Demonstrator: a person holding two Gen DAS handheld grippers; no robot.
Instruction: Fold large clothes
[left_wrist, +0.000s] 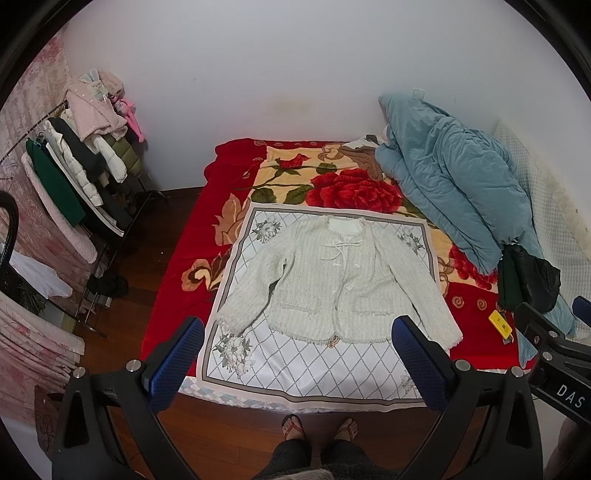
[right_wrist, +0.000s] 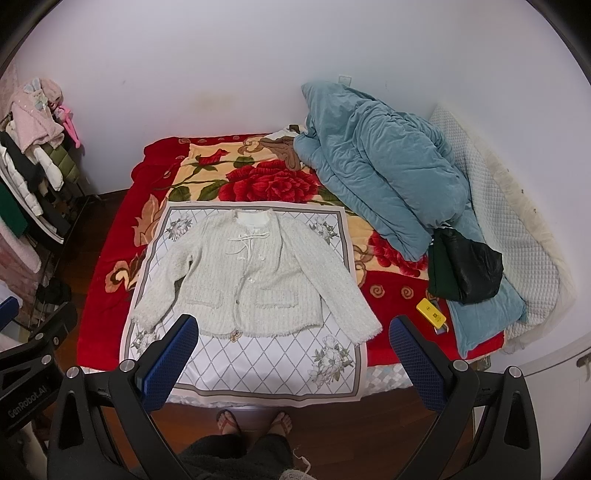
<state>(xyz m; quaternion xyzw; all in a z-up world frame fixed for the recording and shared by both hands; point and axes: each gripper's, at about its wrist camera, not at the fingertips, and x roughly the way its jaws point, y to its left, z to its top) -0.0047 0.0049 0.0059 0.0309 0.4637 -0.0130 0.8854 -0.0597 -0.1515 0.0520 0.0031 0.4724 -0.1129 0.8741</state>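
Note:
A cream knitted jacket (left_wrist: 343, 280) lies flat and face up on a white diamond-patterned cloth (left_wrist: 306, 369) on the bed, sleeves spread to both sides. It also shows in the right wrist view (right_wrist: 258, 277) on the same cloth (right_wrist: 266, 365). My left gripper (left_wrist: 299, 332) is open and empty, held high above the near edge of the bed. My right gripper (right_wrist: 295, 330) is open and empty at about the same height, to the right of the left one.
A red rose blanket (left_wrist: 177, 273) covers the bed. A blue quilt (right_wrist: 380, 173), a black bag (right_wrist: 469, 266) and a yellow object (right_wrist: 430, 314) lie at the right. A clothes rack (left_wrist: 74, 173) stands left. The person's feet (left_wrist: 317, 428) stand on the wooden floor.

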